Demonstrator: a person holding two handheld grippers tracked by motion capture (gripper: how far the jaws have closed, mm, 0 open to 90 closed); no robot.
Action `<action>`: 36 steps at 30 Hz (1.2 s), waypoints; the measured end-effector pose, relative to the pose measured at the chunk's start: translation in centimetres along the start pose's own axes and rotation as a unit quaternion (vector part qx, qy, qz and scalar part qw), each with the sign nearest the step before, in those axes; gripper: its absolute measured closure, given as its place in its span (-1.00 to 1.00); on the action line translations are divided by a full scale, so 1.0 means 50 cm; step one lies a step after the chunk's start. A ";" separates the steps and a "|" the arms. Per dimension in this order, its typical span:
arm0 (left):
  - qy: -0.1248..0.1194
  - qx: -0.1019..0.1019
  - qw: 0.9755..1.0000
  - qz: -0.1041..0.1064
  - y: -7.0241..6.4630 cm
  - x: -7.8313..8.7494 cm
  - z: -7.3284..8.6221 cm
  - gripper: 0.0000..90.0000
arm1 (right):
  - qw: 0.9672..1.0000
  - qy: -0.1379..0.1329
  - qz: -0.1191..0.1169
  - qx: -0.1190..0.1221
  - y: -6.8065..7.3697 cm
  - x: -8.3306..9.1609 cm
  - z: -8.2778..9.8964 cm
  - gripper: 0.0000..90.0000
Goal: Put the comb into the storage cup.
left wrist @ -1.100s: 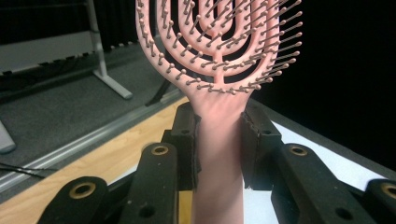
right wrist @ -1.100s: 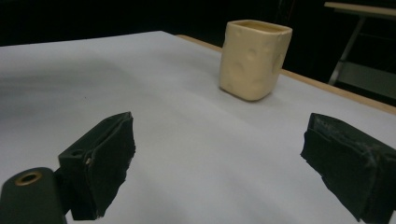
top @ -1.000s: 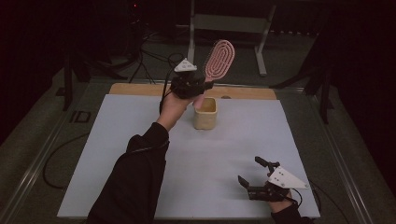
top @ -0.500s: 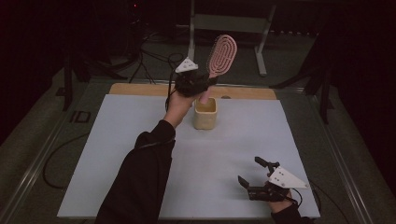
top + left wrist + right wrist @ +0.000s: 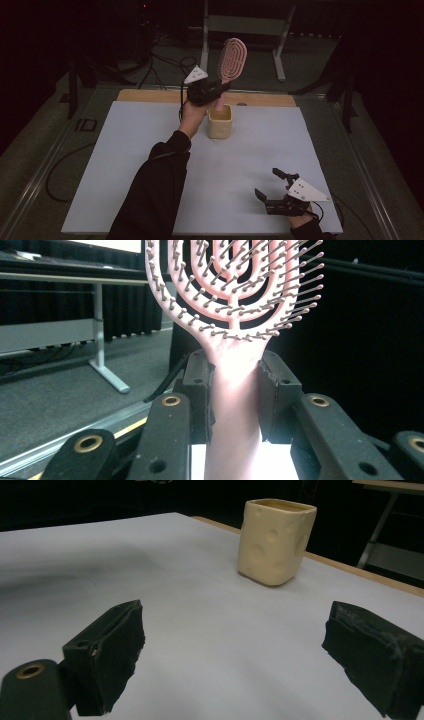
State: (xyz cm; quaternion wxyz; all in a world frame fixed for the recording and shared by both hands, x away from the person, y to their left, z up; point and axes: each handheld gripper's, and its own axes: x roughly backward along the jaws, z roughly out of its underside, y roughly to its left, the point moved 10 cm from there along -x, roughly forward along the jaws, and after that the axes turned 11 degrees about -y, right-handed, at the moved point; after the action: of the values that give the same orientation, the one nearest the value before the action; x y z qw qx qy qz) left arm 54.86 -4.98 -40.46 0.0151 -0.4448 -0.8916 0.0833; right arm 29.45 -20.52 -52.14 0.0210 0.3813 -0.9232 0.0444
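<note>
two risks: left gripper (image 5: 214, 90) clamped on pink hairbrush (image 5: 232, 60) handle, tip near cream cup (image 5: 220, 121) rim; off-centre lowering tips cup. right gripper (image 5: 276, 187) jaws apart, idle.

dark room all round, a white table (image 5: 125, 165) with a wooden far edge, grey floor (image 5: 310, 65) beyond, a metal stand (image 5: 245, 22) and loose cables (image 5: 160, 55) far back.

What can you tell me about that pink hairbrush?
The hairbrush looks like pink plastic: an oval, vented head of curved bars set with thin ball-tipped bristles, on a plain handle. It stands nearly upright, head up. The left gripper clamps its handle just below the head, pads pressing both sides. The handle's lower end is at the mouth of the cream cup; whether they touch I cannot tell.
</note>
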 end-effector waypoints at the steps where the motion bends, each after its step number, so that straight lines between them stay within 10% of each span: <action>1: 0.005 -0.009 1.000 0.000 0.003 -0.002 0.011 0.56 | 1.000 0.000 0.000 -0.001 0.000 0.000 0.000 -0.80; 20: 0.021 0.002 1.000 0.008 0.015 0.001 0.101 0.56 | 1.000 0.002 -0.004 -0.003 0.002 -0.001 0.002 -0.80; 36: 0.126 -0.035 0.991 -0.013 0.019 0.003 0.163 0.56 | 1.000 0.004 -0.006 -0.004 0.004 -0.001 0.004 -0.80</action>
State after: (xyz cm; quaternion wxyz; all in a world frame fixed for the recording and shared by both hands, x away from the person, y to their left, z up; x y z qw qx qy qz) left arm 54.70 -5.39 -48.68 0.1128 -0.4401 -0.8908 -0.0046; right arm 29.37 -20.37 -52.37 0.0262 0.3863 -0.9210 0.0423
